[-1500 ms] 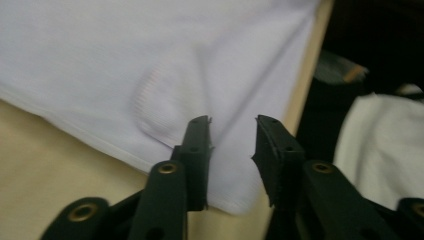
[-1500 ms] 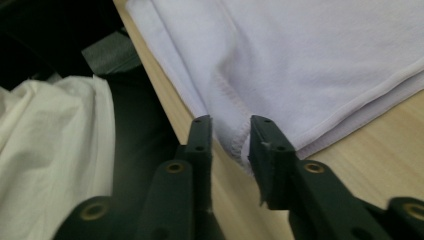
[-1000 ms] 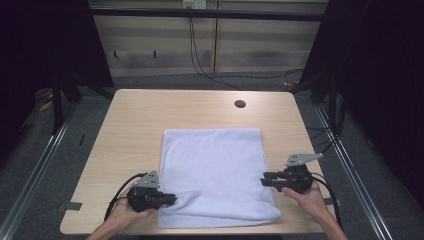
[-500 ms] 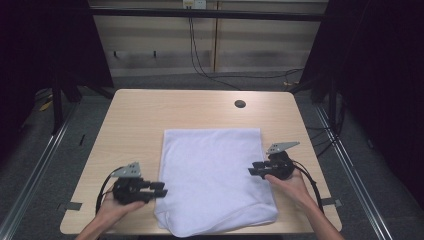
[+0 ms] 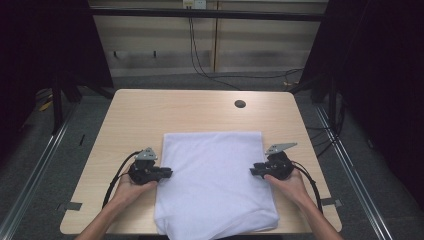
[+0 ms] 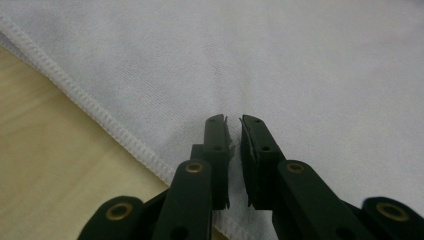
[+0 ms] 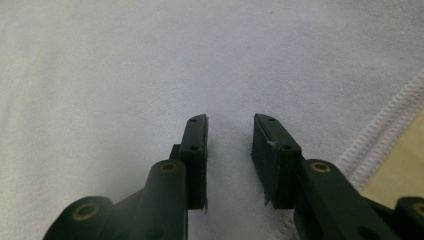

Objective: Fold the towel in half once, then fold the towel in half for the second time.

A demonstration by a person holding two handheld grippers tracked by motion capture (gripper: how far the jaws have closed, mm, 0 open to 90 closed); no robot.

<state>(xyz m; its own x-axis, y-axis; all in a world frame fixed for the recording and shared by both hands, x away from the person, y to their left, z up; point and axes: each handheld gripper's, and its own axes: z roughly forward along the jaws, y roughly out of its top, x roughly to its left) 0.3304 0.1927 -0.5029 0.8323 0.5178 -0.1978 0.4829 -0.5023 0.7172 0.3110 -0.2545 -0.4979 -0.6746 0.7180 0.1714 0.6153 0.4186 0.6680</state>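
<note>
At the lower left of the high view, the left claw [image 5: 169, 173] lies at the left edge of the white cloth [image 5: 215, 175]. Its jaws have just been closing, and in the left gripper view [image 6: 233, 120] a thin slit remains between them; they hover over the fabric just inside the stitched hem [image 6: 100, 117], with nothing pinched. The cloth itself is spread flat across the lower middle of the table [image 5: 150, 107], its near edge hanging over the table's front. At the lower right, the right claw [image 5: 253, 171] rests at the cloth's right edge, jaws plainly apart in the right gripper view [image 7: 230, 120] and empty, the hem [image 7: 385, 127] off to its right.

The likely trouble: the nearly shut left claw may slide over the cloth and catch no layer, or grab one fold while the right takes more, so the cloth skews or bunches. Dragging it nearer could tip it off the front edge.

Nothing blocks either claw. A small dark hole [image 5: 240, 104] sits in the table's upper right, well apart.
</note>
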